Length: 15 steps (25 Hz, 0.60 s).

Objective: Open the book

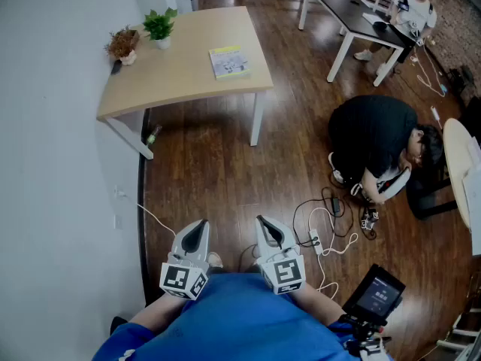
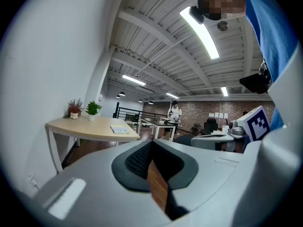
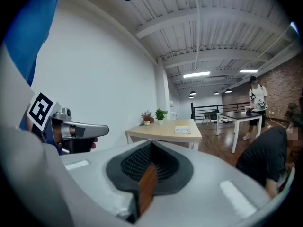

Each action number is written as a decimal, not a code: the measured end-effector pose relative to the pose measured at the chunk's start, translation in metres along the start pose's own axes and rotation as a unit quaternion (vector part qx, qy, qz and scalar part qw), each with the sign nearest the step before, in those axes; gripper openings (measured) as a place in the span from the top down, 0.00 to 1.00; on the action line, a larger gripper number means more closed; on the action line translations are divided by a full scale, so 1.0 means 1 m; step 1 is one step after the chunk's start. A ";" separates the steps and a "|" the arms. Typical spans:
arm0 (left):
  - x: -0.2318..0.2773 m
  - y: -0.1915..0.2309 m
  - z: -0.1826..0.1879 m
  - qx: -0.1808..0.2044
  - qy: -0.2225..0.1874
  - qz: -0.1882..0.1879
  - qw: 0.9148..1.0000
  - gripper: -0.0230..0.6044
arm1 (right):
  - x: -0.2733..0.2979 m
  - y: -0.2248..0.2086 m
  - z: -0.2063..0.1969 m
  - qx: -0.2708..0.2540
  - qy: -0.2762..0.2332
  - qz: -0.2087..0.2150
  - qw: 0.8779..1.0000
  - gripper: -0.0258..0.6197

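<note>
Head view first: you're standing well back from the light wooden table [image 1: 188, 70], and the book [image 1: 228, 61] lies closed and flat near the table's right edge, about halfway along it. A green potted plant [image 1: 160, 25] and a dried one [image 1: 122, 43] sit together at the far left corner. Your left gripper [image 1: 199, 226] and right gripper [image 1: 264, 221] are side by side low in front of you over the wood floor [image 1: 210, 171], nowhere near the book. To the right, a person in black [image 1: 376, 138] crouches over some cables.

Now the left gripper view: your left gripper [image 2: 151, 146] has its jaws pressed together at the tips, with nothing between them, only floor showing through the slit. The table [image 2: 80, 126] is well ahead, with the book [image 2: 120, 129] near its right end.

Over to the right gripper view: the right gripper [image 3: 151, 148] is fully closed too, pads meeting and empty. The book [image 3: 182, 129] is by the right edge of the table [image 3: 156, 131], far beyond the jaws.
</note>
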<state>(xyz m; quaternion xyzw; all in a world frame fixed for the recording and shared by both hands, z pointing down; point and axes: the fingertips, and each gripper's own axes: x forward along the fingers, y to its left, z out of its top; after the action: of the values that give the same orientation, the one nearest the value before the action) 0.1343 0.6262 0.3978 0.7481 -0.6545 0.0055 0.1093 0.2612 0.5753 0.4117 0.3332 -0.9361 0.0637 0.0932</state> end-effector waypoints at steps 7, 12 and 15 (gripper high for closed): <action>0.006 -0.022 -0.011 0.000 -0.002 0.010 1.000 0.95 | -0.014 -0.018 -0.011 0.007 0.004 0.006 1.000 0.96; 0.017 -0.021 -0.011 0.002 0.000 0.013 1.000 0.95 | -0.006 -0.024 -0.016 0.015 0.004 0.013 1.000 0.96; 0.051 -0.007 -0.001 0.002 0.002 0.017 1.000 0.95 | 0.025 -0.044 -0.006 0.020 0.006 0.018 1.000 0.96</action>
<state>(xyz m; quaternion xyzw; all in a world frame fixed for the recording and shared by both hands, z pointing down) 0.1489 0.5779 0.4057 0.7372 -0.6667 0.0105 0.1093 0.2713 0.5269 0.4252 0.3176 -0.9399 0.0862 0.0912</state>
